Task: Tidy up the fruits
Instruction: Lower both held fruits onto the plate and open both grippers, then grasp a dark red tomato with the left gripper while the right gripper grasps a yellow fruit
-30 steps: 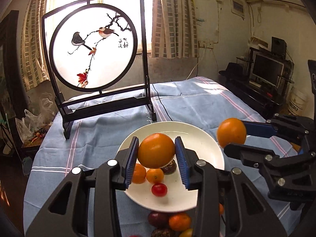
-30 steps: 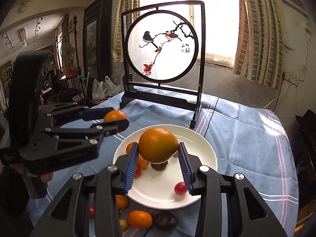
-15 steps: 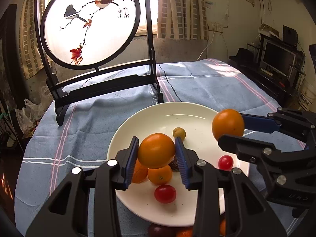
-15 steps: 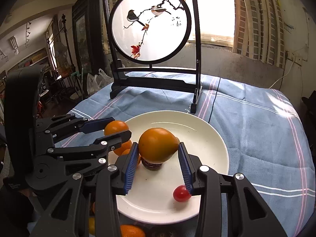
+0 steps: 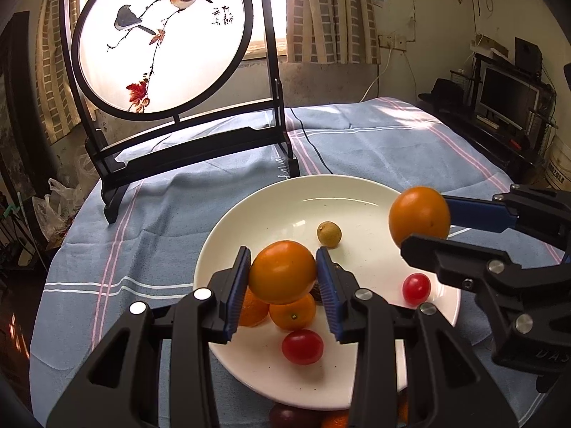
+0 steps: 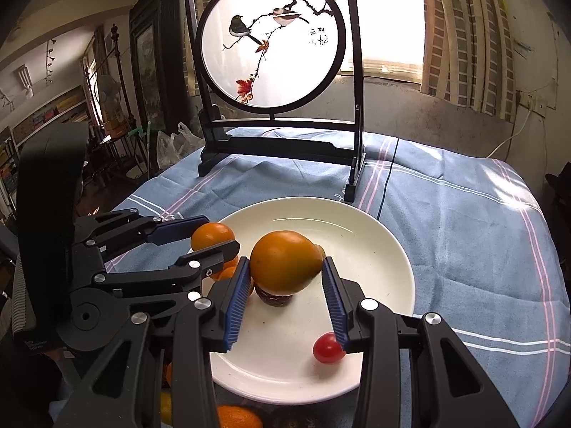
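A white plate (image 5: 357,192) (image 6: 374,239) sits on the blue cloth. My left gripper (image 5: 282,285) is shut on an orange (image 5: 282,271) just above the plate's left side; it also shows in the right wrist view (image 6: 210,237). My right gripper (image 6: 285,289) is shut on a larger orange (image 6: 283,262) over the plate's middle; it shows at the right in the left wrist view (image 5: 419,215). On the plate lie small oranges (image 5: 292,315), two cherry tomatoes (image 5: 302,346) (image 5: 416,288), a tan longan (image 5: 329,234) and a dark fruit (image 6: 274,297).
A black-framed round bird screen (image 5: 162,41) (image 6: 271,42) stands on the cloth behind the plate. More loose fruit (image 6: 237,417) lies on the cloth at the plate's near edge. A TV stand (image 5: 506,96) is at the far right.
Both grippers have moved forward and down over the plate with their oranges still held. The plate and the screen look nearer and larger.
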Demonstrator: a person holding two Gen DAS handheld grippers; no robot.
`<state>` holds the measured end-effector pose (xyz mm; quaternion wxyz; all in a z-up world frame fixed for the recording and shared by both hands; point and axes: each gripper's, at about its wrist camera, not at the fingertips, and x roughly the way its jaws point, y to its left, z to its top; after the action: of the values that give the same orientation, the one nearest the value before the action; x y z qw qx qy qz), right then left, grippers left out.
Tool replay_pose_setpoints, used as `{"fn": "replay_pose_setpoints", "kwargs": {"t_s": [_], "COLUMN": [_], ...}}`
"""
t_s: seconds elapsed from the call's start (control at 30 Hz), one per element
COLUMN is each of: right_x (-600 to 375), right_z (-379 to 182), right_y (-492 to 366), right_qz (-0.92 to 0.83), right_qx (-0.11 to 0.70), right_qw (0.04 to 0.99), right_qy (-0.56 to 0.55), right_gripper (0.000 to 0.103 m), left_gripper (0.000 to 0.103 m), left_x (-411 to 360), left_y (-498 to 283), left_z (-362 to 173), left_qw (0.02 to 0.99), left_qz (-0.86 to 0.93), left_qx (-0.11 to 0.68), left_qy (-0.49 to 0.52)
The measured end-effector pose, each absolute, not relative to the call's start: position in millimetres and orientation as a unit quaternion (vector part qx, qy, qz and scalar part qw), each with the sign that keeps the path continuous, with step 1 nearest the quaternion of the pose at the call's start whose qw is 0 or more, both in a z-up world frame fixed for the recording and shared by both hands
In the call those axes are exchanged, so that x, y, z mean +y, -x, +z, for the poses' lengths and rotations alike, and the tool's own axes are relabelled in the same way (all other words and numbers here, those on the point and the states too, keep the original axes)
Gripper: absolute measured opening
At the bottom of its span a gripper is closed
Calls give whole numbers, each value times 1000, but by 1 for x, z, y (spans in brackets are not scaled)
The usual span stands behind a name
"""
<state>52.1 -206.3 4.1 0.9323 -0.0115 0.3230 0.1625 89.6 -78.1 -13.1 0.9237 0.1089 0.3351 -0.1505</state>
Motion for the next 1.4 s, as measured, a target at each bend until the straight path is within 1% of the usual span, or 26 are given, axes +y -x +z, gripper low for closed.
{"fn": "replay_pose_setpoints", "kwargs": {"t_s": [0.07,0.1,0.17,0.47,0.57,0.67,0.73,0.8,0.87,1.0,1.1,1.2,1.37,1.4], "right_x": [-207,-207,-209,-209,-206,-201,-198,-196,-192,-182,-182,-186,-181,-178], "right_z": [4,3,5,15,19,27,35,38,34,10,-12,-33,-60,-63], "right_y": [-53,-53,-52,-44,-40,-31,-19,-3,16,50,68,78,82,81], "right_qz": [158,157,155,161,167,180,194,208,228,239,235,235,245,247], "right_qx": [323,324,317,300,296,286,275,269,279,319,353,386,425,428], "right_qw": [933,933,936,940,940,941,942,940,932,913,900,887,868,865], "right_qy": [9,8,6,4,7,14,15,19,38,88,104,96,78,79], "right_gripper": [42,42,47,48,49,49,50,54,54,54,54,54,54,54], "left_gripper": [40,48,57,57,60,60,63,74,78,78,78,78,78,75], "left_x": [-76,-75,-72,-62,-57,-52,-46,-38,-28,-8,7,15,12,10], "left_y": [-91,-91,-91,-90,-86,-77,-64,-46,-27,4,30,51,59,59], "left_z": [-13,-13,-10,-1,8,24,38,49,51,31,6,-25,-61,-65], "left_qw": [925,926,929,932,937,942,947,953,954,940,922,895,869,866], "left_qz": [-146,-144,-141,-138,-134,-139,-145,-150,-155,-166,-191,-228,-252,-257], "left_qx": [336,335,330,324,314,298,278,255,243,272,304,346,383,386], "left_qy": [-104,-102,-95,-83,-79,-73,-69,-71,-81,-123,-146,-165,-185,-184]}}
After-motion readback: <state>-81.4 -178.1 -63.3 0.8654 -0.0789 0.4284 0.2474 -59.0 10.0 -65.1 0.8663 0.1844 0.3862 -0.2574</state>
